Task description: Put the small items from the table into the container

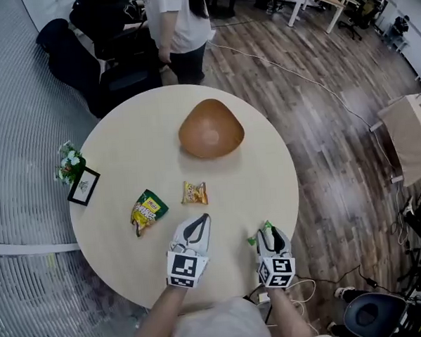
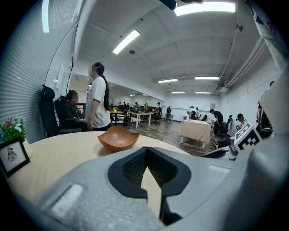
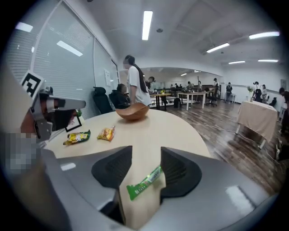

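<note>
The green packet (image 3: 145, 182) lies flat on the bench (image 1: 125, 147), right at the near edge. It sits slantwise in the gap of my right gripper (image 3: 146, 155). Those fingers (image 3: 180, 169) are spread and released. The packet's far end is just against the right-hand pad, its near end loose in the middle, and nothing is squeezing it.

My left gripper (image 2: 146, 151) is just beside, low over the bench. Its fingers (image 2: 131, 169) are clenched tip to tip with nothing in them.

Ahead of the left gripper lie the orange packet (image 1: 195, 192) and, further left, the yellow packet (image 1: 148, 210), both on the bench and well apart from my fingers. Beyond them sits the bowl (image 1: 210, 129), with nothing showing inside. A frame (image 1: 83, 186) stands at the far left edge.
</note>
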`<state>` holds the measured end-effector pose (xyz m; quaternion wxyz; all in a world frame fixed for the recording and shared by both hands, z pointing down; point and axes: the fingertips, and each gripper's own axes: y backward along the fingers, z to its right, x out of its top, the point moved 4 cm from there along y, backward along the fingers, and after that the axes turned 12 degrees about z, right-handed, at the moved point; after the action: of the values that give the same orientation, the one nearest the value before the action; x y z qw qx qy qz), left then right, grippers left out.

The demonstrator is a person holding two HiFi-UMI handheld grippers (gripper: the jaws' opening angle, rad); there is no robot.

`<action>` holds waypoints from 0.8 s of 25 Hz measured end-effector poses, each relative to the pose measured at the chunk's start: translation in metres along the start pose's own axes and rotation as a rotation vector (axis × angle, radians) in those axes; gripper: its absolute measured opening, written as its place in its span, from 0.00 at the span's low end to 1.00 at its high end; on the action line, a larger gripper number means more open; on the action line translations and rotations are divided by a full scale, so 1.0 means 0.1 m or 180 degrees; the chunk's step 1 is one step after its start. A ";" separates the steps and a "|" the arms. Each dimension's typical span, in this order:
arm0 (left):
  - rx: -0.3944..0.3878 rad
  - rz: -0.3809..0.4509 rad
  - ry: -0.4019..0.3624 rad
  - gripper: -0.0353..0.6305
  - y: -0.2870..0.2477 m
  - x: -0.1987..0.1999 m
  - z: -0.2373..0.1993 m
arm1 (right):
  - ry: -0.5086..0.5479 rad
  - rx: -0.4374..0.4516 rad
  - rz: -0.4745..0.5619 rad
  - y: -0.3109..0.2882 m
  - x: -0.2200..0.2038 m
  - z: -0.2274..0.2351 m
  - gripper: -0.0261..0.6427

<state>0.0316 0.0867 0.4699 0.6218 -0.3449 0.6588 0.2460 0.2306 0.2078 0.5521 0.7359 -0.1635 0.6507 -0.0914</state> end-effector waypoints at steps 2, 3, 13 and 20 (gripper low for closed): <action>-0.0022 -0.0046 0.0005 0.05 -0.04 -0.06 -0.01 | -0.0027 -0.0127 -0.0150 -0.11 -0.16 0.09 0.43; -0.0026 -0.0073 0.0008 0.05 -0.05 -0.09 -0.02 | -0.0042 -0.0169 -0.0219 -0.16 -0.24 0.11 0.46; 0.0049 -0.0256 0.0048 0.05 -0.07 -0.39 -0.13 | -0.0081 -0.0466 -0.0907 -0.35 -0.71 0.21 0.23; 0.0111 -0.0267 0.0055 0.05 -0.10 -0.42 -0.22 | -0.0013 -0.0402 -0.0830 -0.41 -0.56 0.14 0.13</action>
<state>0.0244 0.0699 0.5152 0.6318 -0.3635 0.6532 0.2052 0.2403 0.1910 0.6199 0.7074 -0.2927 0.6269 -0.1447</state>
